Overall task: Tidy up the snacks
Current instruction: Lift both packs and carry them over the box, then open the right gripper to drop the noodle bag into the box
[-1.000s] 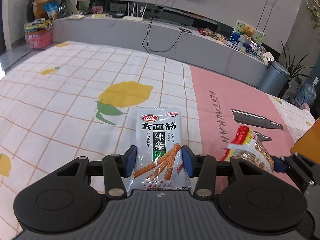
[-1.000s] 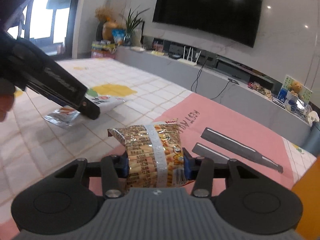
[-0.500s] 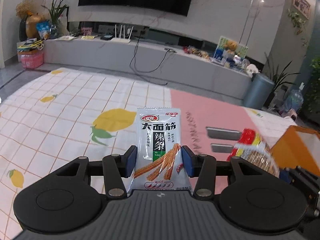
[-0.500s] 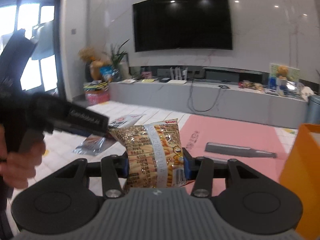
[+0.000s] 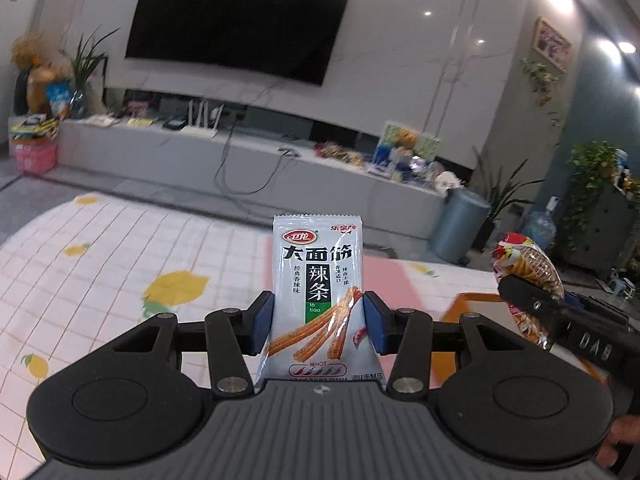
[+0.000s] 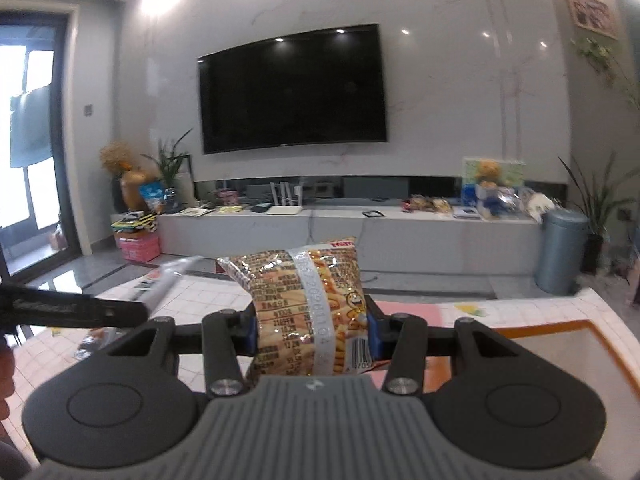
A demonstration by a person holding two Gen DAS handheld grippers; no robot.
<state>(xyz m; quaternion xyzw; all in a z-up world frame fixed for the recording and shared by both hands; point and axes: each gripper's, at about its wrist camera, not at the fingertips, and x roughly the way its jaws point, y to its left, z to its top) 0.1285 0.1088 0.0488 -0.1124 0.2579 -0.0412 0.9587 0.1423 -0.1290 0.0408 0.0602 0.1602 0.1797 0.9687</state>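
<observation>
My left gripper [image 5: 318,326] is shut on a silver spicy-strip packet [image 5: 318,280] that stands upright between its blue pads, lifted above the lemon-print cloth [image 5: 100,272]. My right gripper [image 6: 312,330] is shut on a crinkly bag of golden stick snacks [image 6: 308,304], also raised. In the left wrist view the right gripper and its stick snack bag [image 5: 528,268] show at the right, over an orange box [image 5: 476,308]. In the right wrist view that orange box [image 6: 600,344] lies at lower right, and the left gripper's black finger [image 6: 72,310] with the silver packet edge-on [image 6: 168,280] crosses the left side.
A pink mat [image 5: 396,280] lies on the checked cloth beyond the packet. Behind the table runs a long grey TV bench [image 6: 360,232] with a router, clutter and a teddy bear, a wall TV above it, and a grey bin [image 6: 560,252] with plants at the right.
Both grippers rose with their packets, and both views tilted up from the tabletop toward the TV wall. The orange box has come into view below the right gripper.
</observation>
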